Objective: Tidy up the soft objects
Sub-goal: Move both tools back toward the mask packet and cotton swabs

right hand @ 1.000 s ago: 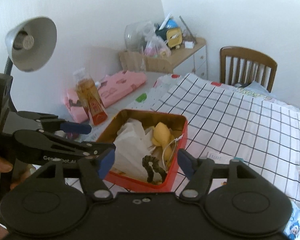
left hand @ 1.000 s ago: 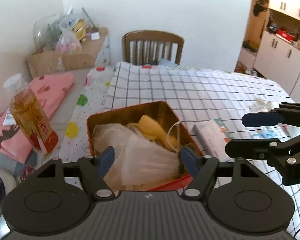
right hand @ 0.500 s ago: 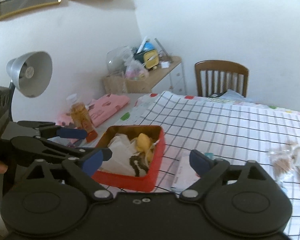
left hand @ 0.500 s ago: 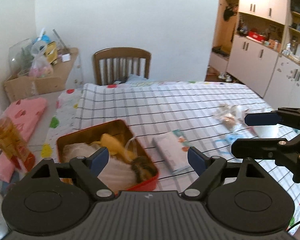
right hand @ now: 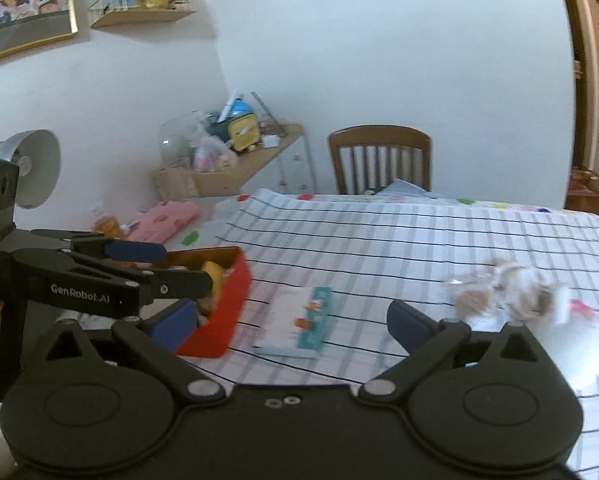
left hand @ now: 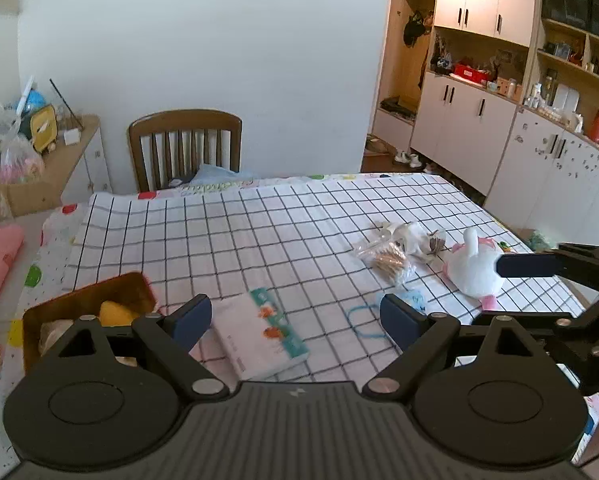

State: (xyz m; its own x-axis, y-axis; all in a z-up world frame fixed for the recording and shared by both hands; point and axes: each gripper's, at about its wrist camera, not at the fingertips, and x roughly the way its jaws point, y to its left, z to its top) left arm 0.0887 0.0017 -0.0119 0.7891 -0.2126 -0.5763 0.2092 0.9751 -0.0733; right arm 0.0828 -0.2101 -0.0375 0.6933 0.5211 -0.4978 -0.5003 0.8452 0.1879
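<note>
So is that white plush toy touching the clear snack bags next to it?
Cannot tell. In the left wrist view the white plush toy and clear snack bags sit very close; the right wrist view is blurred.

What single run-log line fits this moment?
left gripper: open, empty | right gripper: open, empty | tin: holds soft items | plush: on table, outside tin

Tin (left hand: pixel 87 300) at table's left, tissue pack (left hand: pixel 259 332) beside it, plush (left hand: pixel 473 266) far right, chair (left hand: pixel 185 148) behind.
</note>
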